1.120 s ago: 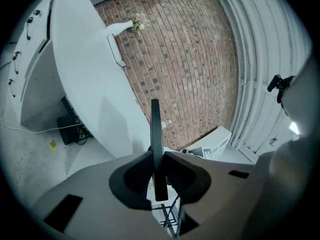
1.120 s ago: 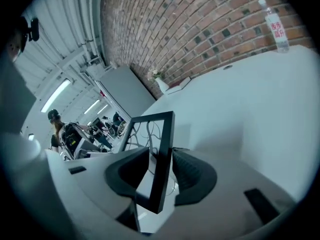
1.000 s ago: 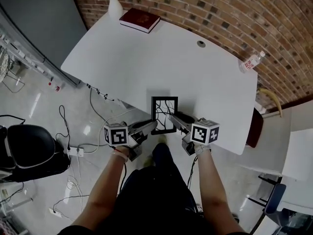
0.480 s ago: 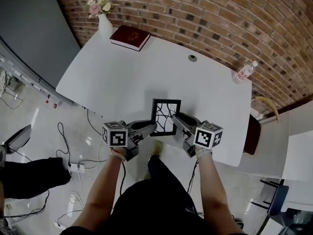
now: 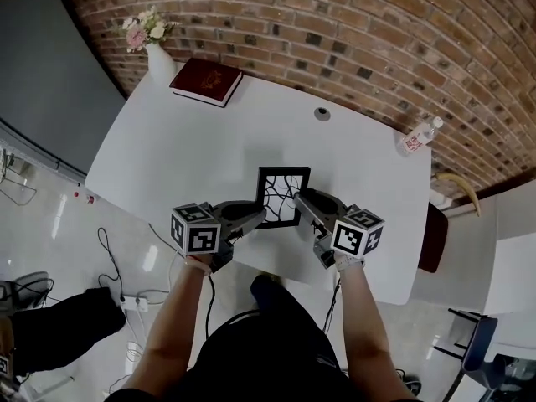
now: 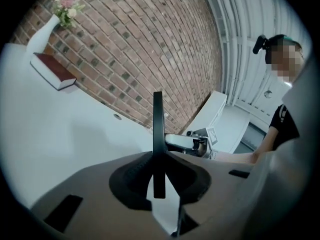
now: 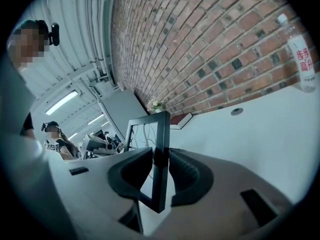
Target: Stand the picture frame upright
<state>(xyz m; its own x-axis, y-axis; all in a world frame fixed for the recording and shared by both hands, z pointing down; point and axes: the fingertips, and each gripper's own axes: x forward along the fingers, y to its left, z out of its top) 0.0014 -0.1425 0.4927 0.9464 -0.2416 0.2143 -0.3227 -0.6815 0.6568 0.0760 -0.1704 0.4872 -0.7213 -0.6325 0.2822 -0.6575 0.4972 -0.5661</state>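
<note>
A black picture frame [image 5: 281,196] with a branch-like pattern hangs just above the white table [image 5: 184,149], near its front edge, held between both grippers. My left gripper [image 5: 258,215] is shut on the frame's left edge [image 6: 158,129], which shows edge-on between its jaws. My right gripper [image 5: 301,200] has just been closing its jaws. They now press on the frame's right edge [image 7: 161,144], which stands upright between them. In the right gripper view the left gripper shows through the frame's opening.
At the table's far left a dark red book [image 5: 206,80] lies beside a white vase of flowers [image 5: 157,57]. A cable grommet [image 5: 322,114] sits at the back and a plastic bottle [image 5: 417,136] at the far right. A brick wall runs behind.
Both grippers have carried the frame forward from the table's front edge to further over the tabletop, and slightly up. The right jaws have narrowed onto the frame's edge.
</note>
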